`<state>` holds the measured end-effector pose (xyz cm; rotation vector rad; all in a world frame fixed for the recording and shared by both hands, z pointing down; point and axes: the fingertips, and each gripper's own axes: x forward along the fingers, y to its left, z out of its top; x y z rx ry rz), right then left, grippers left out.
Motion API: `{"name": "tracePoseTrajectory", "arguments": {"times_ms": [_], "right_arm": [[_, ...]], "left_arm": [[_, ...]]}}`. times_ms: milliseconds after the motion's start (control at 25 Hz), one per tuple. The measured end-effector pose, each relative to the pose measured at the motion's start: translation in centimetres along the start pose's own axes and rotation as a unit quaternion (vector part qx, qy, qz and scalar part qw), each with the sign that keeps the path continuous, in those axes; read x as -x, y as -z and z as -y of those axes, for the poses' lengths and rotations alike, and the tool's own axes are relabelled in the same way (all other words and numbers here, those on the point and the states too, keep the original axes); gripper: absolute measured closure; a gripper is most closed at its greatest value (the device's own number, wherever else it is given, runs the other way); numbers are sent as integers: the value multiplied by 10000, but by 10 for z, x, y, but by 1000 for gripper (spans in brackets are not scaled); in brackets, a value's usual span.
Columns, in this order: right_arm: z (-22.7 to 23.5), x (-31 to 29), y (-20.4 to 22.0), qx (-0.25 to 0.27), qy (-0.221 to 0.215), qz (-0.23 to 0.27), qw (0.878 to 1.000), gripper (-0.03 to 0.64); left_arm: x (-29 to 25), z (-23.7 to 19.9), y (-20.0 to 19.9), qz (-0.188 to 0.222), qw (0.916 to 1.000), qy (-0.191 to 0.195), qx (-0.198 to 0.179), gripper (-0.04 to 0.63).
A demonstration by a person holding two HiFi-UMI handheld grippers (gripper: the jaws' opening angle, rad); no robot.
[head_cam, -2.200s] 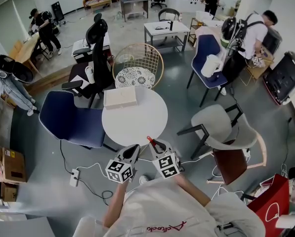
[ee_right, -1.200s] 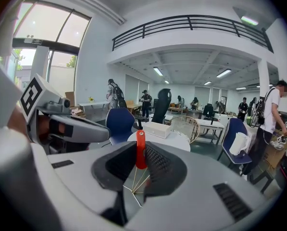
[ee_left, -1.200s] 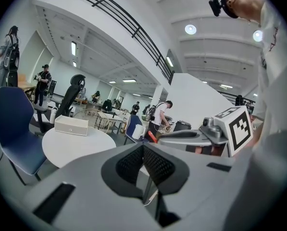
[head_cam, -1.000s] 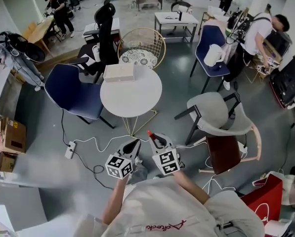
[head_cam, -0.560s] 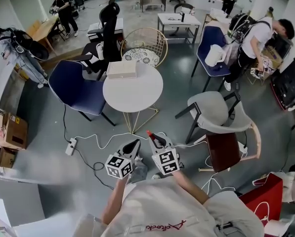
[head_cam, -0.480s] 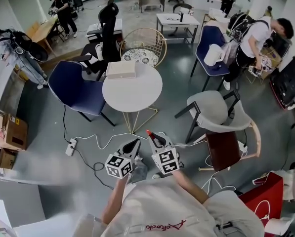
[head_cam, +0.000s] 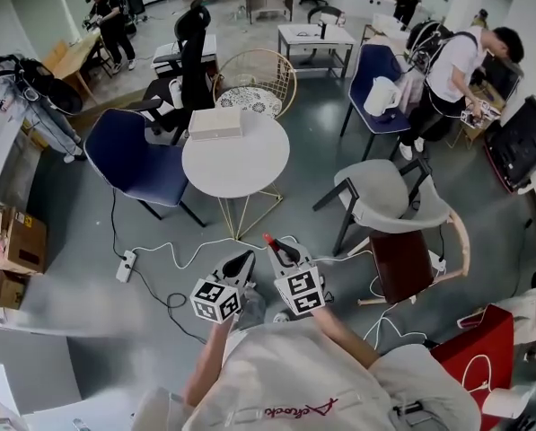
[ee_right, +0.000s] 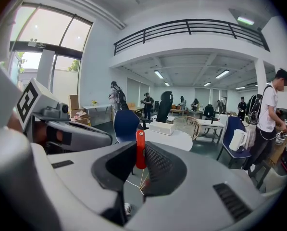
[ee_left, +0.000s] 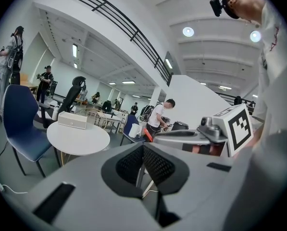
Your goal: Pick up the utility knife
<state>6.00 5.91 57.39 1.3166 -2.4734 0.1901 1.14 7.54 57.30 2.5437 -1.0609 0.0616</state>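
Table (head_cam: 236,155) receded, open floor (head_cam: 299,209), utility knife (ee_right: 140,150) gripped

Red knife (ee_right: 140,149), there, against black mesh fingers (ee_right: 157,165); white round counter (head_cam: 241,167) beyond, a navy chair (head_cam: 128,160) left of it, a cream box (head_cam: 215,122) on it.

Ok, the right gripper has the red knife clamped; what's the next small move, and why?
Probably just hold the grip steady and level. The right gripper is shut on the red utility knife, whose end pokes past the jaws; the left gripper sits shut and empty close beside it, so drifting sideways risks a bump.
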Motion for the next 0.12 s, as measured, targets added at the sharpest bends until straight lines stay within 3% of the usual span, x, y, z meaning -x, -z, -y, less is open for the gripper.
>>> {"name": "tracePoseTrajectory", "arguments": {"times_ms": [120], "right_arm": [[0, 5, 1, 43, 16, 57, 10000, 554]], "left_arm": [[2, 5, 2, 2, 10000, 7, -7, 583]]}}
